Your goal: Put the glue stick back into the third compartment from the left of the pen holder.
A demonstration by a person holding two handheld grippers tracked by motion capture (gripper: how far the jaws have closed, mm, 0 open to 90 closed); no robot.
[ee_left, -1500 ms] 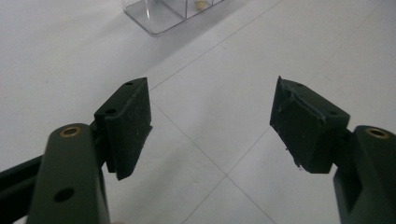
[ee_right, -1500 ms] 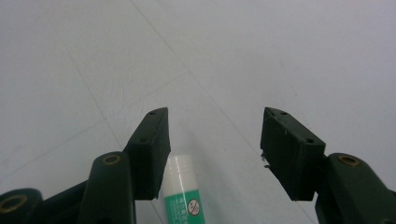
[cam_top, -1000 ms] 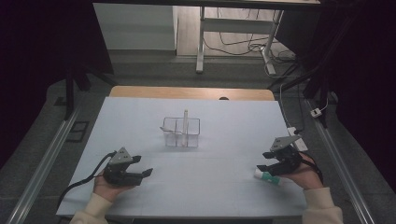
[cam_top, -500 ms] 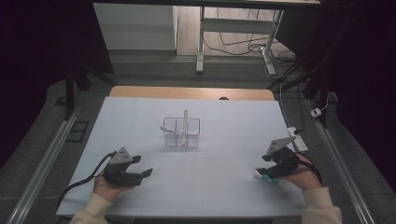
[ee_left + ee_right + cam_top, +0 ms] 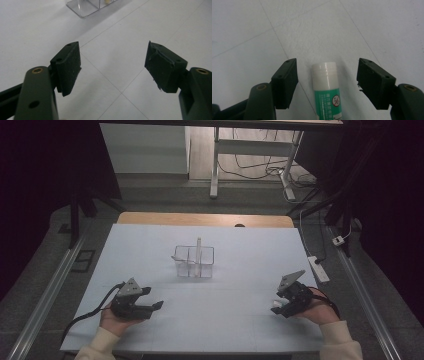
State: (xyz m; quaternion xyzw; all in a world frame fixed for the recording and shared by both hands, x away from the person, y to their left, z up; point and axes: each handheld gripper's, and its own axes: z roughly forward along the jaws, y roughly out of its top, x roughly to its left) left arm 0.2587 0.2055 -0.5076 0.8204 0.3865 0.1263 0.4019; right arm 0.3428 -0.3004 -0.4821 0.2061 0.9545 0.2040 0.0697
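High view: clear organizer (image 5: 194,261) mid-table | right hand-held gripper (image 5: 327,83) opening, straddling glue stick (image 5: 327,95) | left hand-held gripper (image 5: 113,66) wide, empty

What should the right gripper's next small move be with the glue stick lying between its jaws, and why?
Probably close the right gripper on the glue stick. Its jaws have just been opening and now stand apart on either side of the stick, which lies on the white table with a gap at each pad, so nothing is held. The left gripper is open with nothing between its jaws.
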